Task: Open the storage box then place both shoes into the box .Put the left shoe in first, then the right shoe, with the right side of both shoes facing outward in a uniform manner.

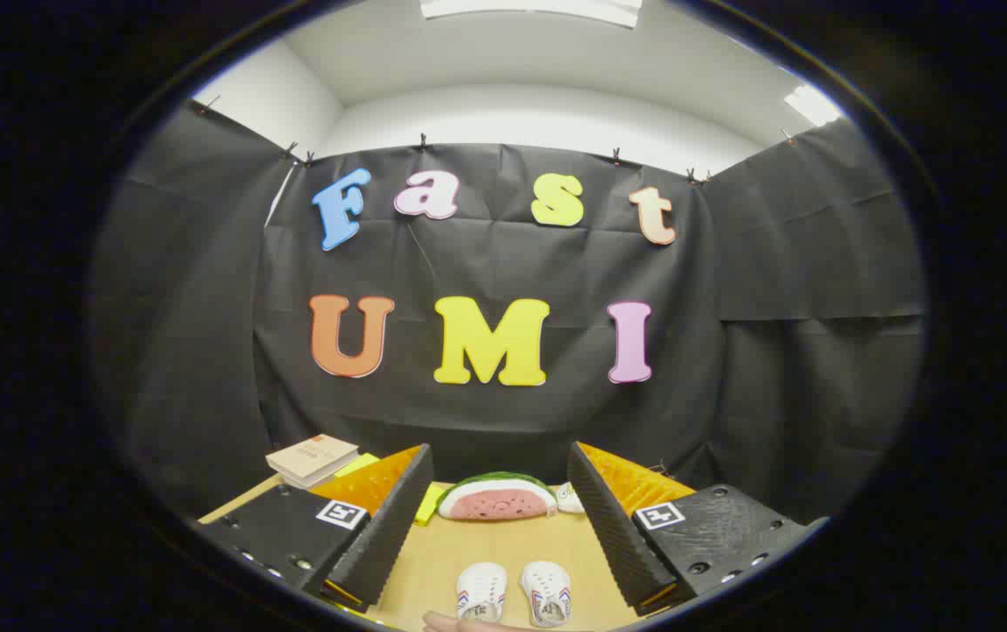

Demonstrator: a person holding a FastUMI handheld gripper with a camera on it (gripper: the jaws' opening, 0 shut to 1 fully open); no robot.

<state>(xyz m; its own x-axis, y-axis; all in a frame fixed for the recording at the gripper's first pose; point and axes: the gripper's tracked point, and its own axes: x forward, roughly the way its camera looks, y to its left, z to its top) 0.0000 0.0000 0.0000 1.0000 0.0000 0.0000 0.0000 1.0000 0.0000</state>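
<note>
Fingertip point(455, 622) of a person's hand shows lowest, just before the left shoe point(480, 592); gripper point(499, 527) fingers spread wide apart, gripping nothing; both white shoes lie side by side on the wooden table point(503, 549) between the fingers, right shoe point(547, 592) beside the left; beyond them a watermelon-slice plush point(497, 498) near the back wall; book point(312, 458) lies at the table's far left corner.
</note>
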